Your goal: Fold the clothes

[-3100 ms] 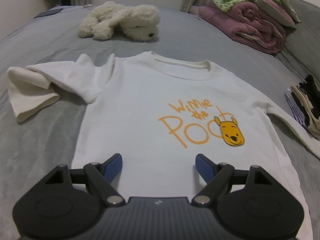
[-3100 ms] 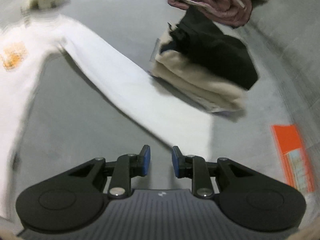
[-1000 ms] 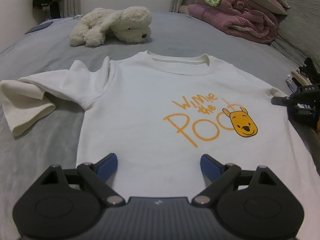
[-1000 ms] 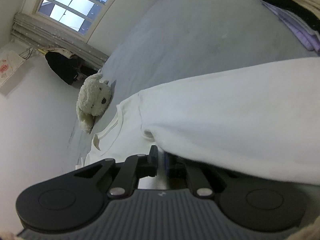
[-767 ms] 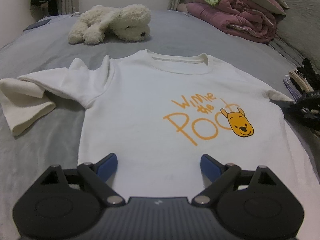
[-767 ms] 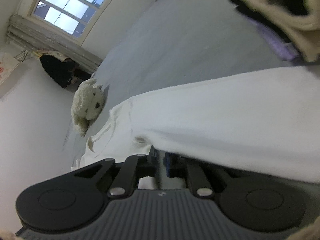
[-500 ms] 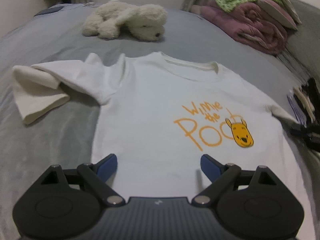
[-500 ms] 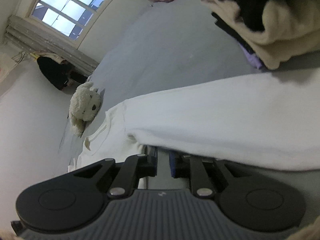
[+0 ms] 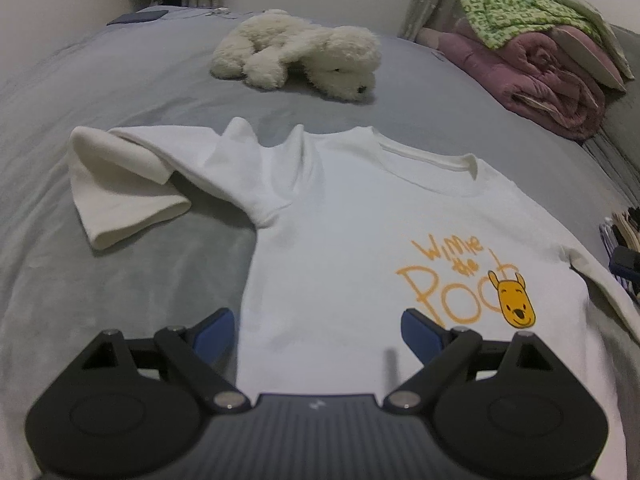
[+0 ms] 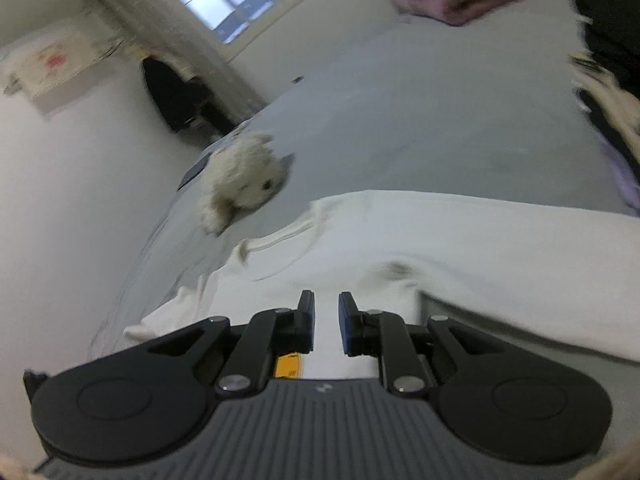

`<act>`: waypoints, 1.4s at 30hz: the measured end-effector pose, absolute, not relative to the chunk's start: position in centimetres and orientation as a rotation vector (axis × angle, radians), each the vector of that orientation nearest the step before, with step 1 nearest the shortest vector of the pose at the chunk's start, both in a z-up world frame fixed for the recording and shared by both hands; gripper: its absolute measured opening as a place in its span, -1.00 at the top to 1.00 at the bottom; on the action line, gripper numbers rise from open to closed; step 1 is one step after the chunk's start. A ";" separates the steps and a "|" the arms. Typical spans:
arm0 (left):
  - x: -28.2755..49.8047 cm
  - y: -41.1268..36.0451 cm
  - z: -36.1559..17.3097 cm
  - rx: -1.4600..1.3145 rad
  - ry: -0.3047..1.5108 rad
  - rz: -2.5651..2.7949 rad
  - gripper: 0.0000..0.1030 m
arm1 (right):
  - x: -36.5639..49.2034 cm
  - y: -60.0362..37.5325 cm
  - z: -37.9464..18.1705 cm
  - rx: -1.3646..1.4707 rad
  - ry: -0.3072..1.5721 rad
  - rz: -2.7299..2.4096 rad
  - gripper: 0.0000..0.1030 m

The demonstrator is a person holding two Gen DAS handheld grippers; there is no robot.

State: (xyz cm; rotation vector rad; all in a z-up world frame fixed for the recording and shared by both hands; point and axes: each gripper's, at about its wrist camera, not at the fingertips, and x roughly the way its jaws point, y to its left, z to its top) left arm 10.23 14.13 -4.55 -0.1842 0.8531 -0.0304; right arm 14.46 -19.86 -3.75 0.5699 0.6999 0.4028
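A white sweatshirt [image 9: 352, 220] with an orange Pooh print [image 9: 464, 284] lies front up on the grey bed [image 9: 120, 60]. Its left sleeve [image 9: 120, 188] is doubled over on itself, and its right sleeve [image 9: 600, 288] runs off toward the right edge. My left gripper [image 9: 316, 326] hovers wide open over the lower left part of the body, holding nothing. In the right wrist view, the right gripper [image 10: 326, 320] is open by a narrow gap with nothing between its pads. It sits low over the sweatshirt [image 10: 480, 240], next to the armpit. Its tip [image 9: 624, 264] shows at the left wrist view's right edge.
A white plush dog [image 9: 300, 56] lies beyond the collar, also seen blurred as the plush dog [image 10: 240, 188]. Rolled pink and green bedding [image 9: 540, 60] is piled at the back right. A stack of folded clothes [image 9: 624, 228] sits just right of the sweatshirt's right sleeve.
The right gripper, shut on the right sleeve a second ago, has opened and let it go; the sleeve rests on the bed. The left gripper swung leftward, still open.
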 end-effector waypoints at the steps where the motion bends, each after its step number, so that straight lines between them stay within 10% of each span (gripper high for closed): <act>1: 10.3 14.2 -4.5 -0.190 0.853 -0.027 -0.77 | 14.4 -19.2 -3.4 0.554 0.691 0.414 0.63; 10: 10.9 15.1 -4.3 -0.262 0.843 -0.006 -0.77 | 13.7 -13.4 0.1 0.436 0.604 0.517 0.61; 13: 10.9 15.4 -4.2 -0.272 0.837 0.001 -0.77 | 13.5 -11.7 1.2 0.394 0.564 0.543 0.20; 23: 11.3 17.7 -4.2 -0.325 0.821 0.079 -0.77 | 13.2 -5.1 3.7 0.203 0.428 0.585 0.09; 42: 11.7 23.2 -6.0 -0.509 0.657 0.327 -0.44 | 17.3 0.1 -6.4 0.185 0.498 0.602 0.05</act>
